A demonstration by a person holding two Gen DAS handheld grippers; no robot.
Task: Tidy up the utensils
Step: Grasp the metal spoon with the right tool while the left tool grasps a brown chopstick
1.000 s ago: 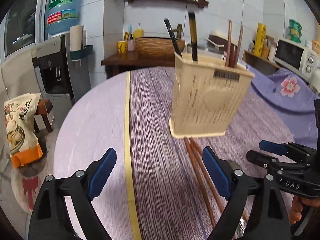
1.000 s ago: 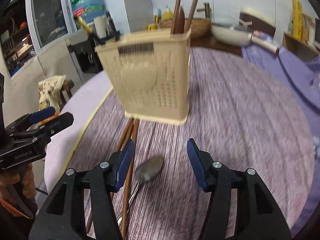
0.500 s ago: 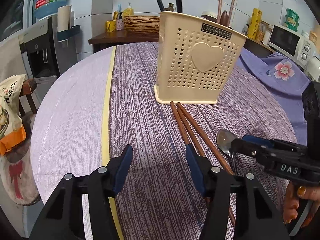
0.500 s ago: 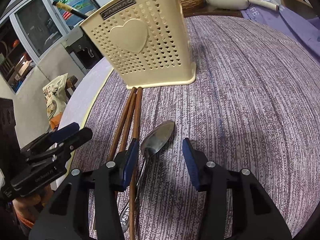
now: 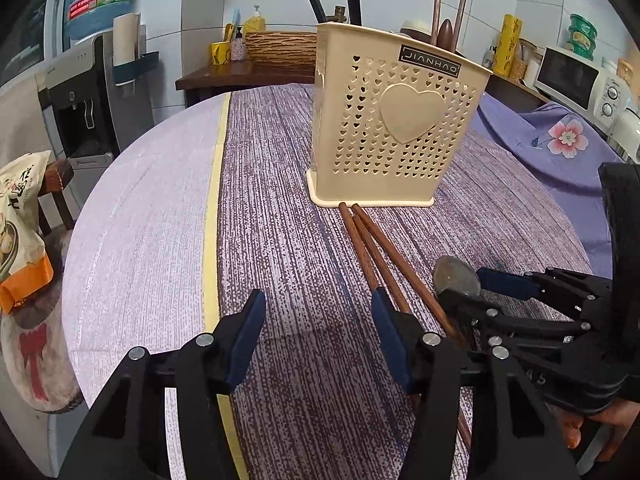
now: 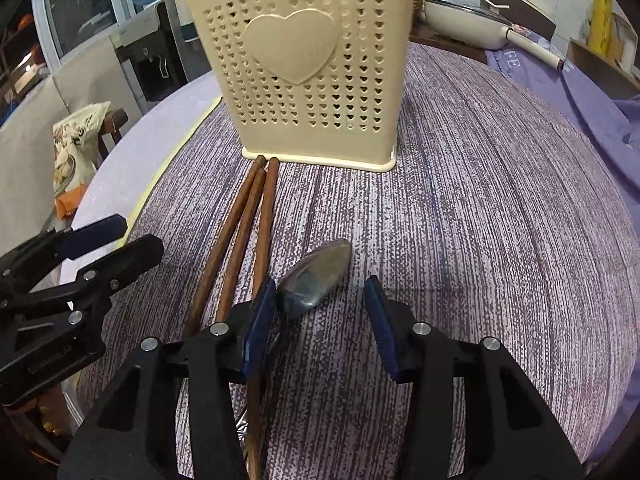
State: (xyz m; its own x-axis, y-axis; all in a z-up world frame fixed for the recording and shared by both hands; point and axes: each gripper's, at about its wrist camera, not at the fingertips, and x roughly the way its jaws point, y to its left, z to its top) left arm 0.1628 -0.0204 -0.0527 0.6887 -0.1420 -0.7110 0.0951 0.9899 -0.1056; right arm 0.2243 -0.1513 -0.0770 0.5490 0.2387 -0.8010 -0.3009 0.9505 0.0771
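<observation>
A: What lies around on the surface [image 5: 280,240]?

B: A cream utensil basket [image 5: 394,120] with heart holes stands upright in the middle, with some utensils already in it. Three brown chopsticks [image 6: 240,232] lie flat in front of it, their far tips just at its base. A metal spoon [image 6: 316,276] lies beside them, on their right in the right wrist view.

A: And the hand-held grippers?

B: The left hand-held gripper [image 5: 318,338] is about half open above bare cloth, holding nothing; its right finger is over the chopsticks. The right hand-held gripper [image 6: 320,328] is also about half open. The spoon bowl sits between its fingers, close to the left pad, but not clamped.

A: Is there room to move?

B: Right of the spoon the cloth is free. A yellow stripe [image 5: 212,200] runs on the left, and the round edge is beyond it.
</observation>
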